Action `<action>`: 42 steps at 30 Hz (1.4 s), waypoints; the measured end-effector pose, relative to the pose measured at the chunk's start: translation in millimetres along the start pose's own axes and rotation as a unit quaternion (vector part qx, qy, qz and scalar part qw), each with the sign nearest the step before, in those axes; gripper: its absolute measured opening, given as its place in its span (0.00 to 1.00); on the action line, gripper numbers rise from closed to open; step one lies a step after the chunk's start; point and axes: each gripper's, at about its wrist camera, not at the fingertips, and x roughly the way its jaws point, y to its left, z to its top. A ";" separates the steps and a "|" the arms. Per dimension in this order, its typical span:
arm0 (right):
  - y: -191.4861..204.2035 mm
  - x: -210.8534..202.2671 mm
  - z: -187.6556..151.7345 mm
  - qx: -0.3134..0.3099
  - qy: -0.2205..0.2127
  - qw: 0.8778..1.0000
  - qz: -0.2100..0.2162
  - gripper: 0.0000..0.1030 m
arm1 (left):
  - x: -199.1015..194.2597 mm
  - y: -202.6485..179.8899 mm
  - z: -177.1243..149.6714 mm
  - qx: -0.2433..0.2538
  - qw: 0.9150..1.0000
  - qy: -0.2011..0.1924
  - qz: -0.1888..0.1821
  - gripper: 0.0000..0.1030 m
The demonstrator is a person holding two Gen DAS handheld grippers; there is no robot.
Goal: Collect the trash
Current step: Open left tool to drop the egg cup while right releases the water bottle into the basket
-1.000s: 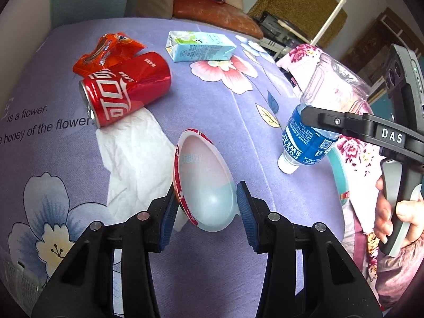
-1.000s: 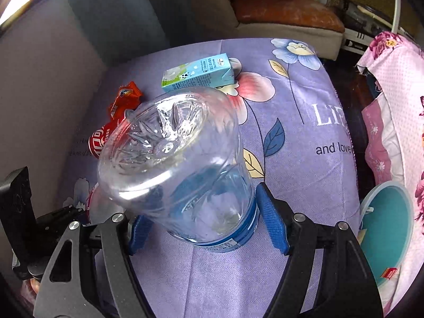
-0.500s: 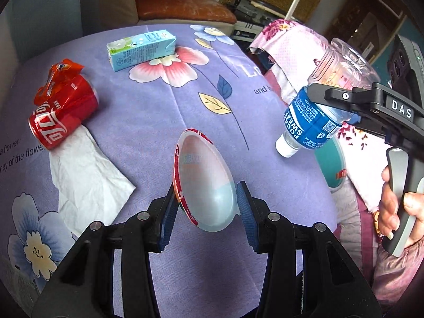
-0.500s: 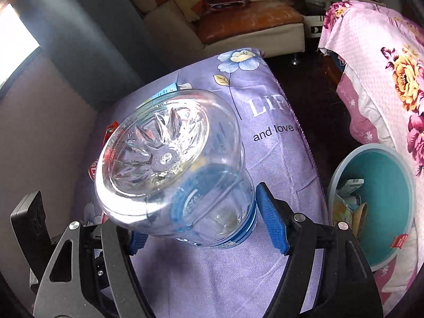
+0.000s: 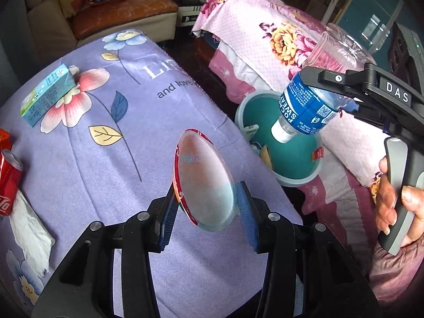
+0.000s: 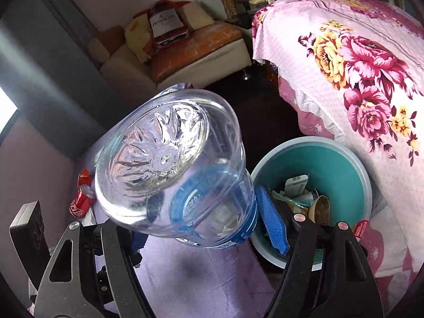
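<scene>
— The left gripper (image 5: 206, 209): what's in it?

— Its blue pads are clamped on a clear plastic lid (image 5: 202, 177) with a red rim, held on edge above the purple flowered cloth (image 5: 127, 159).

— And the right gripper (image 6: 204, 225)?

— Clamped on a clear bottle (image 6: 172, 182) with a blue label, cap pointing down, above the near-left rim of the teal bin (image 6: 312, 161) on the floor. A hand (image 5: 394, 201) grips its handle at the right.

— What lies on the cloth?

— At the left, a red can (image 5: 8, 182) on a white tissue (image 5: 29, 233); further off, a light-blue carton (image 5: 47, 94).

— The bin?

— It holds scraps, to the right of the cloth, beside a pink flowered cover (image 6: 344, 61).
</scene>
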 end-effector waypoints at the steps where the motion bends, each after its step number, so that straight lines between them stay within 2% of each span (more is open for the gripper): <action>1: -10.3 -2.8 -0.3 0.007 -0.004 1.000 -0.005 0.67 | 5.1 -7.8 4.2 0.007 1.000 0.003 -0.002 0.44; 6: -59.0 -9.6 -6.2 0.045 -0.007 0.999 -0.027 0.67 | 30.2 -45.0 21.3 0.035 0.999 0.022 -0.013 0.44; 12: -96.5 -14.7 -17.0 0.064 -0.008 0.997 -0.052 0.67 | 56.0 -79.9 34.6 0.059 0.997 0.038 -0.020 0.44; 20: -131.0 -9.5 -29.2 0.091 0.005 0.994 -0.058 0.67 | 93.7 -107.8 39.4 0.078 0.995 0.068 -0.017 0.44; 27: -145.5 -4.1 -35.8 0.100 0.016 0.993 -0.061 0.67 | 114.1 -116.2 38.9 0.079 0.993 0.084 -0.018 0.46; 31: -147.7 -0.8 -37.4 0.101 0.022 0.993 -0.062 0.67 | 118.4 -118.6 38.9 0.077 0.993 0.084 -0.016 0.62; 35: -148.1 1.5 -39.3 0.101 0.027 0.993 -0.062 0.67 | 116.9 -116.7 39.4 0.072 0.994 0.080 -0.014 0.74; 40: -147.9 5.4 -40.7 0.099 0.034 0.992 -0.066 0.67 | 111.6 -108.0 37.5 0.058 0.996 0.074 -0.011 0.84; 42: -147.1 7.7 -41.6 0.096 0.038 0.992 -0.069 0.67 | 108.5 -104.6 35.7 0.051 0.996 0.071 -0.015 0.84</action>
